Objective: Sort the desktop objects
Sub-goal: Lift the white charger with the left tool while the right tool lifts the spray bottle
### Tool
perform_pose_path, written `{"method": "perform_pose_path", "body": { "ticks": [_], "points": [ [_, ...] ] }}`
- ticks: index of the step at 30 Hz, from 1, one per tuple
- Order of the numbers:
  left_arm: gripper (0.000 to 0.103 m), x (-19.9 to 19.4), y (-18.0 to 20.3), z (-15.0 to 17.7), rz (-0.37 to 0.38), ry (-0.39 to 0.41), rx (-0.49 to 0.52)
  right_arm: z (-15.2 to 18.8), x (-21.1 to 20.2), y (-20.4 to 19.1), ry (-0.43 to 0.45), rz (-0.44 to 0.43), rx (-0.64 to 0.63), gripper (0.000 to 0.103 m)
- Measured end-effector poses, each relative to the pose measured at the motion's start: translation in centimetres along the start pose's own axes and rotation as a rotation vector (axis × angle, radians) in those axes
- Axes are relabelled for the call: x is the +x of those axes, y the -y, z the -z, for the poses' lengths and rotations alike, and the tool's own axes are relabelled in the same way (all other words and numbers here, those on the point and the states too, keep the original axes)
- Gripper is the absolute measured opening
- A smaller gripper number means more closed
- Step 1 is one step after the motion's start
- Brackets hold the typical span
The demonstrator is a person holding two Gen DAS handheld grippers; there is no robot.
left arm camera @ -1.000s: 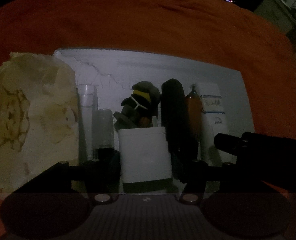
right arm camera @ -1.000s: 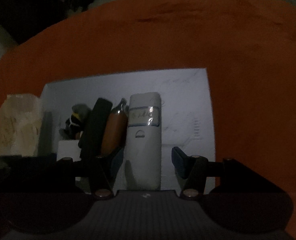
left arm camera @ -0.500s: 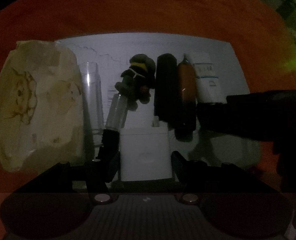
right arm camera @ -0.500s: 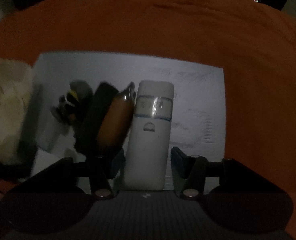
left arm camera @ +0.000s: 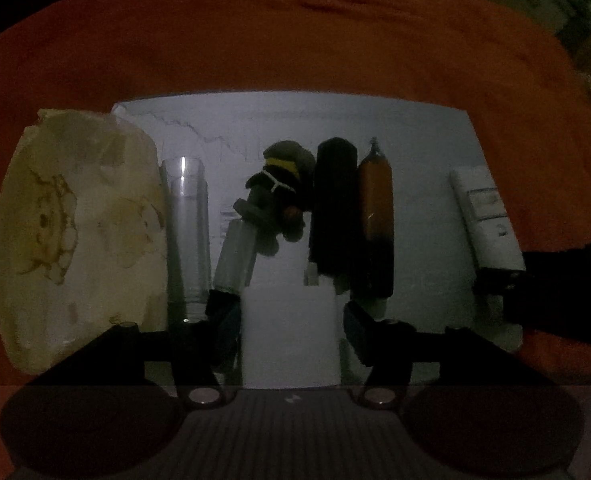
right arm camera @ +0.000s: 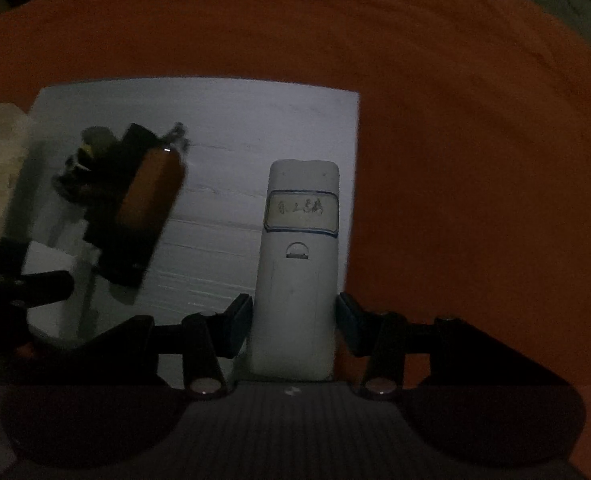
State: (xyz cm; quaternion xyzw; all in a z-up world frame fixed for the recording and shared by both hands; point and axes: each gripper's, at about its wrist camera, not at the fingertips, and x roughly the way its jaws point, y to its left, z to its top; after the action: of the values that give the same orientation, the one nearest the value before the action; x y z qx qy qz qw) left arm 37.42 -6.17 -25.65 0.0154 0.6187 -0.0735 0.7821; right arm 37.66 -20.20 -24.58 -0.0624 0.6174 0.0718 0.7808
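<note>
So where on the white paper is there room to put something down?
The biggest bare patch of the white paper lies between the orange-brown tube and the white remote-like device, plus the strip along the paper's far edge. The left side is crowded: the crumpled wrapper, clear tube, small figurine and black bar sit packed together.
</note>
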Motion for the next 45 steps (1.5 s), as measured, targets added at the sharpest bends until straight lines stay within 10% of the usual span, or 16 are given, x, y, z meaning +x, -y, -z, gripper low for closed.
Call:
{"method": "perform_pose_path", "body": {
  "ticks": [8, 14, 22, 45],
  "points": [
    [0.064, 1.0, 0.7, 0.4, -0.023, -0.026, 0.005, -0.7, 0.0, 0.4, 0.025, -0.038, 0.055, 0.064],
    [0.052, 2.0, 1.2, 1.1, -0.084, -0.033, 0.005, -1.2, 1.1, 0.2, 0.027, -0.022, 0.069, 0.068],
    [0.051, 1.4, 1.0, 1.4, -0.08, -0.03, 0.052, -0.9, 0.5, 1.2, 0.055, -0.009, 0.055, 0.049],
    [0.051, -12.1, -3.8, 4.9, 0.035, 0.199, 0.009, 3.9, -12.2, -0.2, 0.184, -0.194, 0.076, 0.049]
  ]
}}
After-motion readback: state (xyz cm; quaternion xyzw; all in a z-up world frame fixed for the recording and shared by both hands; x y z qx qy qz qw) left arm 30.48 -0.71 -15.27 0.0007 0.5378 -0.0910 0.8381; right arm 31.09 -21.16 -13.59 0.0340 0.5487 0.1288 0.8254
